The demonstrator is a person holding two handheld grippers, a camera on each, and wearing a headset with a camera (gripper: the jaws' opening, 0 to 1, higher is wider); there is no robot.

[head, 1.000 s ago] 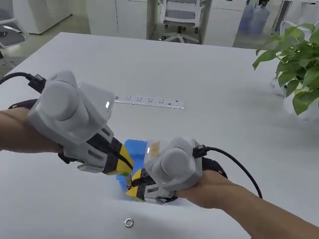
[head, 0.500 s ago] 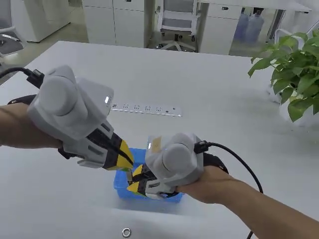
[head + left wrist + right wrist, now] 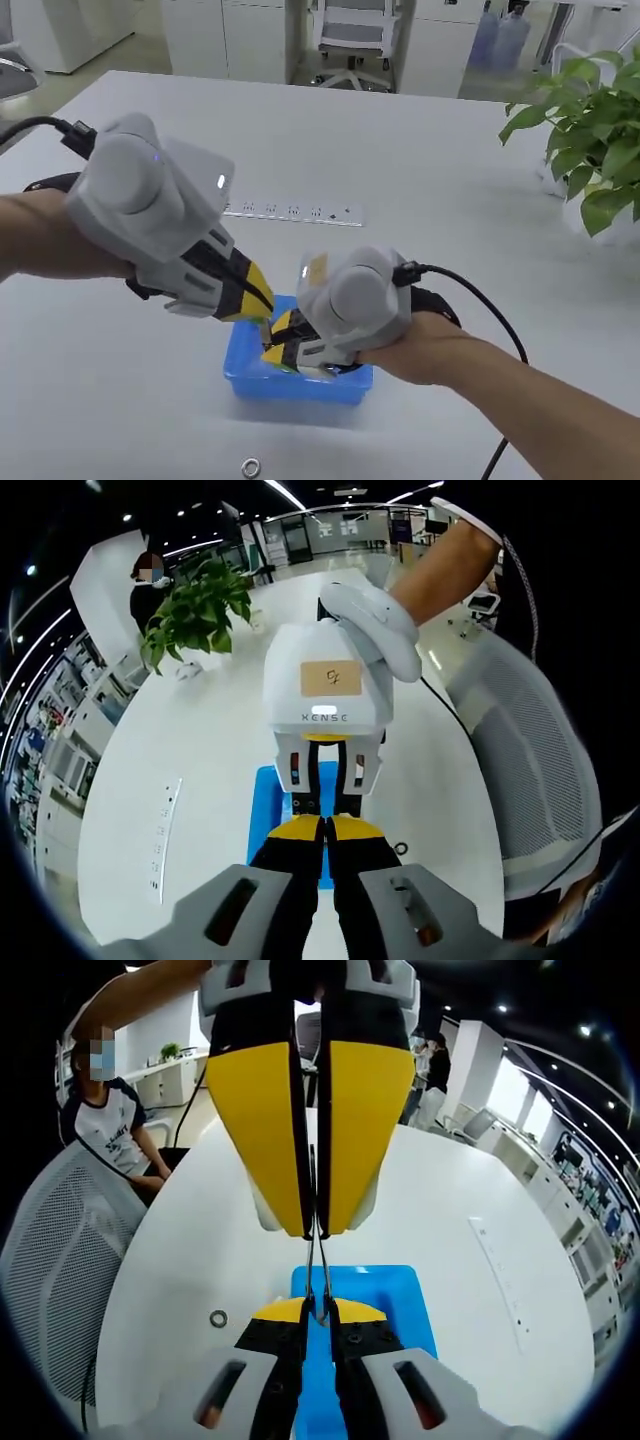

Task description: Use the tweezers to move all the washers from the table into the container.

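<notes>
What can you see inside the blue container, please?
In the right gripper view the visible floor of the blue container is bare. The left gripper, the right gripper and the tweezers cover its middle, so whatever lies there is hidden.

The left gripper's (image 3: 326, 825) yellow-tipped jaws press together, nose to nose with the right gripper (image 3: 326, 804) above the blue container (image 3: 262, 820); a washer (image 3: 400, 849) lies on the table (image 3: 200, 740) beside it.

Blue container (image 3: 300, 385), white table (image 3: 450, 200), green plant (image 3: 590, 130)
</notes>
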